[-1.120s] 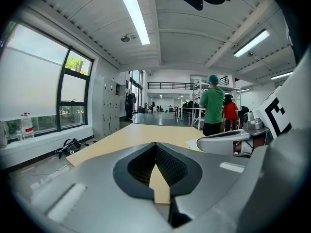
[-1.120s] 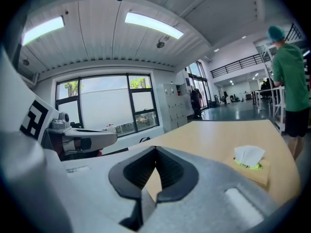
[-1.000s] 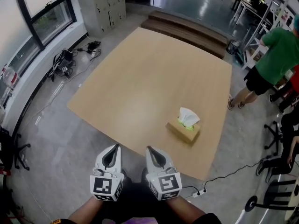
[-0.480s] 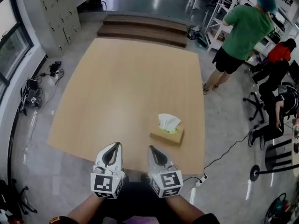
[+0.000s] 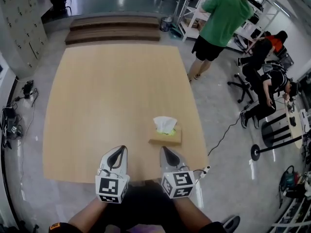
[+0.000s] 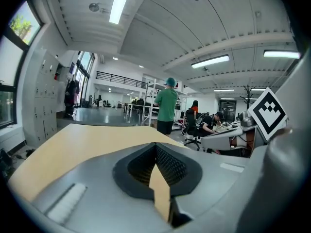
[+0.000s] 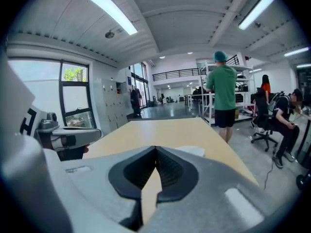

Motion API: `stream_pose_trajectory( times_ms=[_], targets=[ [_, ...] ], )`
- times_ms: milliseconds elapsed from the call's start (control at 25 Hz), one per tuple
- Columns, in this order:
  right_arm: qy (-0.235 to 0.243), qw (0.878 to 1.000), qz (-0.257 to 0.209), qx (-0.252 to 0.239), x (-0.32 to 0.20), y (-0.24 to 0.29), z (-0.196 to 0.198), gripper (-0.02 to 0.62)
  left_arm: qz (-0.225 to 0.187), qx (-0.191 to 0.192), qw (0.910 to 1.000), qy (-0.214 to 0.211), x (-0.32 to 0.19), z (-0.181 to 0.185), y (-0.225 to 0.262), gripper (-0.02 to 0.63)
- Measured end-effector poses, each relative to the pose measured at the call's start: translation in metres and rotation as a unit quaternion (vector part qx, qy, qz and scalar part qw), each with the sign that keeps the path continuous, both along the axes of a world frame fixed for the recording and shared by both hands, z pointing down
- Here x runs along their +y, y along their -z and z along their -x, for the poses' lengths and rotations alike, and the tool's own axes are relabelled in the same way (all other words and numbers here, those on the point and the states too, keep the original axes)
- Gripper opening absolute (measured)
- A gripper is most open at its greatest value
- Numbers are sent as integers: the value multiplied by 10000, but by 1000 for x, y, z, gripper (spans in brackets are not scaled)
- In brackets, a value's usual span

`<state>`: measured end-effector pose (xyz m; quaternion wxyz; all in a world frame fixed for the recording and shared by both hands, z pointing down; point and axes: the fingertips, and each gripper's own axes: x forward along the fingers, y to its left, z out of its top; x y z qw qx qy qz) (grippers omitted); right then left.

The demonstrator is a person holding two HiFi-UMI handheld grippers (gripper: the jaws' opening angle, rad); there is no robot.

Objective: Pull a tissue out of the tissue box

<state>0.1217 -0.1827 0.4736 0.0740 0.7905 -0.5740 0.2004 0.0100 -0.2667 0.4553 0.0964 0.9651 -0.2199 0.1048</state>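
A tan tissue box (image 5: pixel 165 137) sits near the front right corner of the wooden table (image 5: pixel 97 101), with a white tissue (image 5: pixel 164 124) standing up from its green slot. In the right gripper view only the tissue's white top (image 7: pixel 190 151) peeks over the jaws. My left gripper (image 5: pixel 118 150) and right gripper (image 5: pixel 166 150) hover side by side over the table's front edge, both shut and empty. The right one is just short of the box; the left is well to its left.
A person in a green shirt (image 5: pixel 218 21) stands past the table's far right corner. Another person sits on an office chair (image 5: pixel 265 76) to the right. A cable and power strip (image 5: pixel 206 169) lie on the floor by the table's front right corner. Wooden steps (image 5: pixel 114 28) lie behind the table.
The view has swung to the right, so the table now lies square ahead. The tissue box now sits just ahead of my right gripper. Both grippers stay shut.
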Motion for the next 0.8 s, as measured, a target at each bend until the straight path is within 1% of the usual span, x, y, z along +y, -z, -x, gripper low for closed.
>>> stream_pose_trajectory(
  times_ms=[120, 240, 360, 480, 640, 800],
  targets=[
    [-212, 9997, 135, 39, 5, -4, -14, -8, -1, -74, 9997, -227, 3, -11, -10, 18],
    [-256, 9993, 255, 18, 5, -10, -30, -8, -52, -243, 9993, -282, 1, -26, -22, 20],
    [-243, 9986, 453, -80, -1, -25, -46, 44, -46, -329, 9991, -272, -4, -36, -28, 48],
    [-228, 9974, 670, -111, -15, -37, -61, 62, -41, -404, 9989, -246, -13, -44, -31, 63],
    [-192, 9946, 1012, -151, -30, -56, -82, 85, 81, -495, 9985, -225, -20, -65, -31, 78],
    [-56, 9889, 1457, -273, -40, -80, -94, 111, 24, -640, 9976, -265, -20, -80, -44, 78]
  ],
)
